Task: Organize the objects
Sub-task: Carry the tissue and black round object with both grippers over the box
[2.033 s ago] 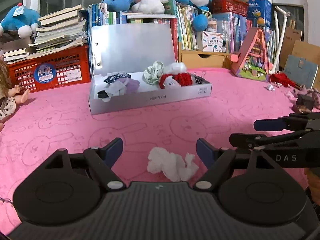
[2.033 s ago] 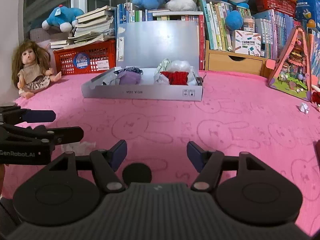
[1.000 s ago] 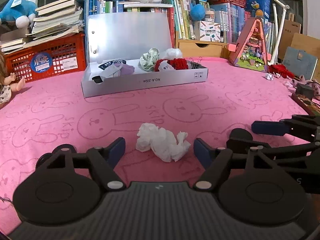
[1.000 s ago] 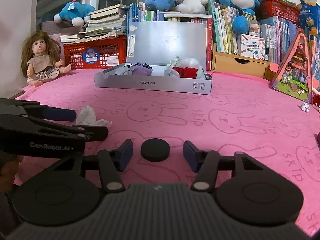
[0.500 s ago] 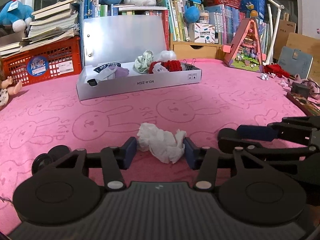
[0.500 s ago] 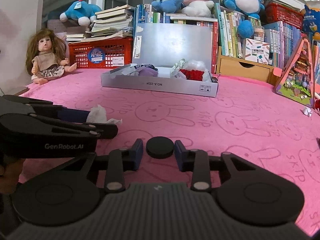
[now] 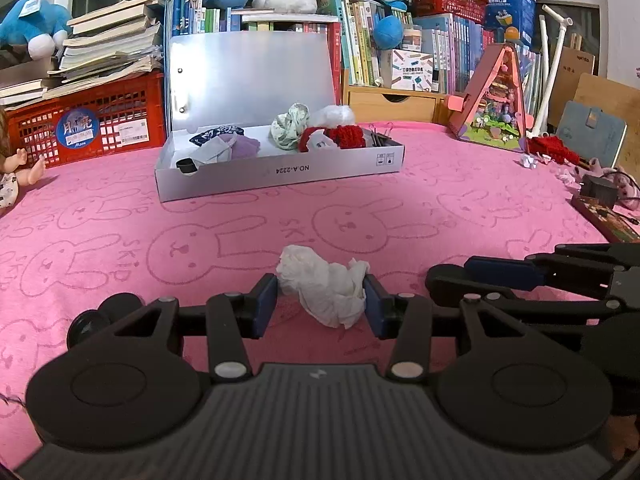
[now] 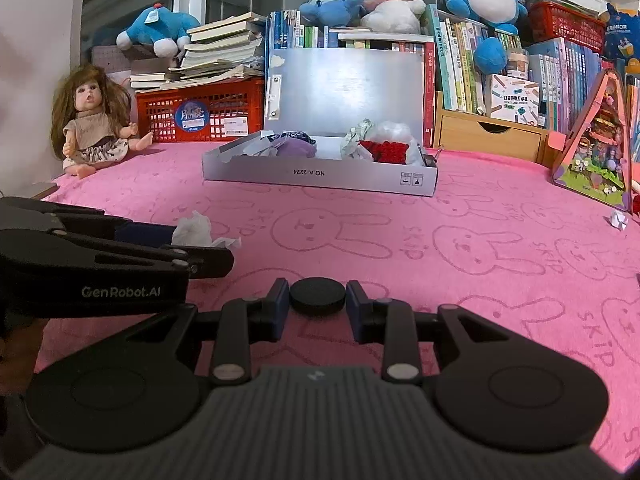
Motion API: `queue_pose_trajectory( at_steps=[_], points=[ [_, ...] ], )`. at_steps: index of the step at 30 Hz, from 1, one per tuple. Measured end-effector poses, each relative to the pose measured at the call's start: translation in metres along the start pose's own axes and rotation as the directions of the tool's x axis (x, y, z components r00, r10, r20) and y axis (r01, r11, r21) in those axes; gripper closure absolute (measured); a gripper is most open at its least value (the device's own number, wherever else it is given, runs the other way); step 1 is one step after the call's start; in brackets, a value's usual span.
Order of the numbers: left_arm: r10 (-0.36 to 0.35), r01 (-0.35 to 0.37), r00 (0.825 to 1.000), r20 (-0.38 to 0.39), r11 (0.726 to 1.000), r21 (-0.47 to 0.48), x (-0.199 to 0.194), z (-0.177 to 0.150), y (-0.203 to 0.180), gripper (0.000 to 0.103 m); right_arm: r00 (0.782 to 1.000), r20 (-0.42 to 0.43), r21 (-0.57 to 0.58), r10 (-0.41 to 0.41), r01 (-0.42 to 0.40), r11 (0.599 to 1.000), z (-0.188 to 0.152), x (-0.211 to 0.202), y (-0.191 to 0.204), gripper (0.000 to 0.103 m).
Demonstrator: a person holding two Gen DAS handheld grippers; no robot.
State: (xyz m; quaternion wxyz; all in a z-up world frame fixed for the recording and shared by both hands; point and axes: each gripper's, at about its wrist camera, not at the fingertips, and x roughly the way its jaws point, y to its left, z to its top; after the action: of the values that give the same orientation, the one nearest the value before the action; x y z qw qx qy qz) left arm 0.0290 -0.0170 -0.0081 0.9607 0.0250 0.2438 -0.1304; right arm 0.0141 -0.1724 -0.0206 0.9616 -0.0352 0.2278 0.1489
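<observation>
A doll sits at ten o'clock on the pink rabbit-print bench, against a red crate stacked with books. The left claw is low over the bench at six o'clock in its own view, its jaws closing, the blue pads touching either side of a crumpled white tissue that lies on the cloth. From the right wrist view the same tissue shows at nine o'clock, poking up from between the left claw's black fingers. Just right of it, the right claw is narrowed onto a small black disc, both pads pressed to its edge, at the centre of that view. Beyond both, at twelve o'clock, an open grey box with its lid raised holds purple, white, green and red fabric items. Books and plush toys line the wall behind it. A pink triangular toy house stands at two o'clock
</observation>
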Motion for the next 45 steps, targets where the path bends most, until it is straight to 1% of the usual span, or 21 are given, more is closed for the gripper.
queue_pose_trajectory(
  at_steps=[22, 27, 35, 45],
  points=[
    [0.015, -0.015, 1.0, -0.006, 1.0, -0.022, 0.003, 0.01, 0.006, 0.051, 1.0, 0.011, -0.001, -0.019, 0.019, 1.0, 0.014, 0.005, 0.0, 0.068],
    [0.026, -0.026, 1.0, -0.002, 0.999, -0.021, 0.005, 0.017, 0.008, 0.051, 1.0, 0.005, 0.026, -0.024, 0.024, 0.999, 0.021, 0.009, -0.004, 0.068],
    [0.037, -0.037, 0.999, 0.0, 0.999, -0.019, 0.009, 0.027, 0.012, 0.051, 0.999, 0.013, 0.036, -0.048, 0.048, 0.998, 0.035, 0.014, -0.008, 0.068],
    [0.04, -0.04, 0.999, 0.009, 0.999, -0.027, 0.016, 0.049, 0.023, 0.051, 0.997, 0.042, 0.035, -0.065, 0.063, 0.997, 0.063, 0.019, -0.015, 0.068]
  ],
)
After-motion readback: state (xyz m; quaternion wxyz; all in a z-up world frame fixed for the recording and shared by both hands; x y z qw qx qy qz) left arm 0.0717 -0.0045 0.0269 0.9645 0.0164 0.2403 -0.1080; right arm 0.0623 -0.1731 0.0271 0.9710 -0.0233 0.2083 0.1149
